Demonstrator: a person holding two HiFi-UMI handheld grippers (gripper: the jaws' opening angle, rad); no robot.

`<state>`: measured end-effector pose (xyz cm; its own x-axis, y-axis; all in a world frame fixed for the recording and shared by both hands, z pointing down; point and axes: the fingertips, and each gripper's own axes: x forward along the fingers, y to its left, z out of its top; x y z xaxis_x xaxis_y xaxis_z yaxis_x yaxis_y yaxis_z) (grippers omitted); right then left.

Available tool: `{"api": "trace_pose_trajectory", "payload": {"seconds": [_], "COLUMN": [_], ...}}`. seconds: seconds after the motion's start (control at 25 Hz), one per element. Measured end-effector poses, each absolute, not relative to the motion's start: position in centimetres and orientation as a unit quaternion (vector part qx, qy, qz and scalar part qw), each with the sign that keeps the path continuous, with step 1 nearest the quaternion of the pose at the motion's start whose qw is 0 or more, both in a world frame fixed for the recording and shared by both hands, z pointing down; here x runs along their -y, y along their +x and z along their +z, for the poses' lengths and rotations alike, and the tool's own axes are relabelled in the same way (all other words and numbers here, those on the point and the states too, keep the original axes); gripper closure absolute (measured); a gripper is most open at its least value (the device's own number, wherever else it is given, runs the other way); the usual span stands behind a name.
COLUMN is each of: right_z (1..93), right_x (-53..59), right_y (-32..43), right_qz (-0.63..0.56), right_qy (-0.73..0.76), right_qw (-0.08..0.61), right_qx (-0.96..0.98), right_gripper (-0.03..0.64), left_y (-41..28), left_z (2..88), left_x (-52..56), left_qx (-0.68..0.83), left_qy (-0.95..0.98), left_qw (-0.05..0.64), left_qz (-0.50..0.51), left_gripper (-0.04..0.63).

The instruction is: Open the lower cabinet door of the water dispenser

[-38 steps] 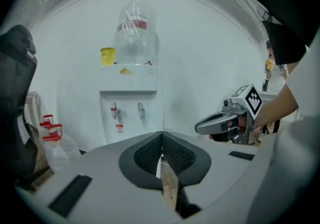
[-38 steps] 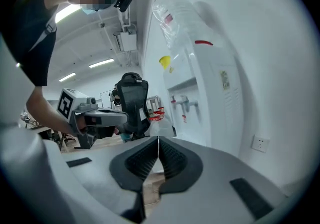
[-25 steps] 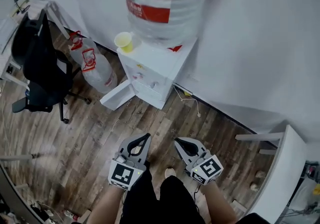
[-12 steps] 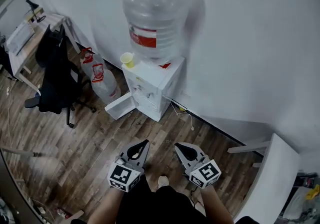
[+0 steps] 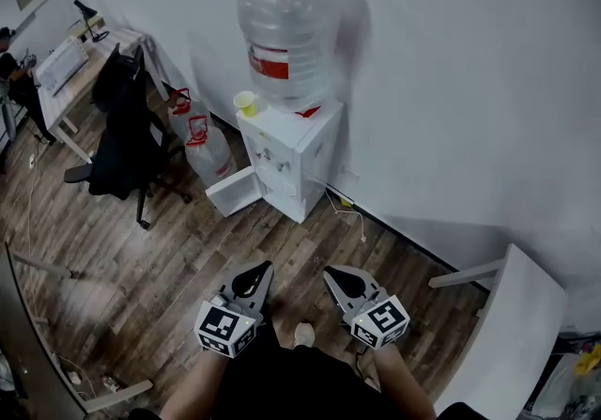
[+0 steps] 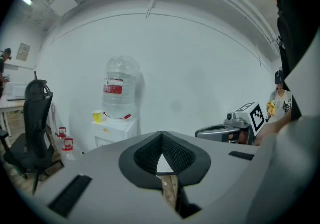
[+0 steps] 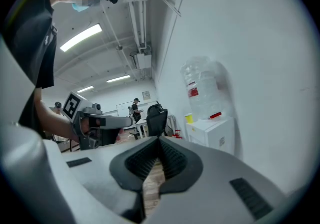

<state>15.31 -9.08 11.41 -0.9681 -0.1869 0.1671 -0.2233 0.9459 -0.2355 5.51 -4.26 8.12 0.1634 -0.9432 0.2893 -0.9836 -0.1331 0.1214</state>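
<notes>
Clenched and empty: left gripper (image 5: 258,268), right gripper (image 5: 331,272), well apart from water dispenser (image 5: 291,160) at wooden floor's (image 5: 178,263) wall edge, lower cabinet door (image 5: 233,193) open.

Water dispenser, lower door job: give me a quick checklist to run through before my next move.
1. Lower cabinet door open: ok, it stands swung out from the water dispenser.
2. Left gripper empty: ok, fingers shut on nothing.
3. Right gripper empty: ok, fingers shut on nothing.
4. Both grippers clear of the dispenser: ok, well back over the wooden floor.
5. Yellow cup upright on the dispenser's top: ok.
6. Cabinet's inside: cannot tell, too small.
</notes>
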Motion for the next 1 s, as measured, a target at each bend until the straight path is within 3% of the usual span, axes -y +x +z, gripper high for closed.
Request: {"api": "trace_pose_trajectory", "payload": {"seconds": [0.56,1.0], "right_z": [10.8,9.6], "right_x": [5.2,0.1], "right_y": [18.2,17.1], "right_qz": [0.125,0.134], "right_qy": [0.112,0.159], "right_qw": [0.063,0.051], "right_qx": [0.984,0.977], "right_gripper": [0.591,0.591], "left_y": [9.4,6.6], "left_z": [6.8,5.5], "left_x": [0.1,-5.0], "left_qx": [0.631,0.617], "left_qy": [0.762,0.776], "left_qw": [0.130,0.121], "left_qz": [0.073,0.057], "left_gripper": [0.581,0.581]}}
